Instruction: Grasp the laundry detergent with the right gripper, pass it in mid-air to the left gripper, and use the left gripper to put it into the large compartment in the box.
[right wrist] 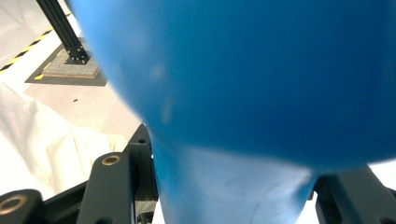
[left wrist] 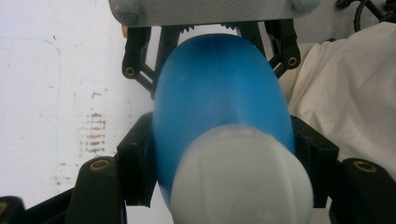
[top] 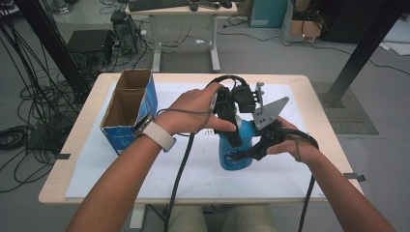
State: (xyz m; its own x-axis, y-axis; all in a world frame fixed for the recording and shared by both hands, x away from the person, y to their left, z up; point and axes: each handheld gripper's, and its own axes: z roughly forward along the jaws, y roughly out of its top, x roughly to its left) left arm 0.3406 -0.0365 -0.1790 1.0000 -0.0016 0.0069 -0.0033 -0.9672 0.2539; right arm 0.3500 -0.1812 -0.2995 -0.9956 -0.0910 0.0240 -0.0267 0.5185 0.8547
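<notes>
We see a blue bottle (top: 237, 147) standing on the white sheet (top: 145, 169) that covers the table (top: 72, 164), right of the middle and near the person's edge. Both claws are clamped on it.

The left claw (top: 235, 137) comes down from above in the left hand (top: 193, 108), and its jaws pinch the bottle at the upper part, just under the white cap. In the left gripper view the bottle (left wrist: 219, 93) runs up the middle between the two black jaws, which press on its sides, with the white cap (left wrist: 240, 179) nearest the camera. At the far end of the bottle the right claw's jaws show gripping the body from the opposite side.

The right claw (top: 241, 155) reaches in from the right in the right hand (top: 290, 145) and pinches the lower body of the bottle. In the right gripper view the blue body (right wrist: 261, 79) sits hard against the camera, blurred, with a black jaw tight on either side of it.

An open cardboard box (top: 128, 108) with two compartments stands on the left part of the table, well apart from the bottle.
</notes>
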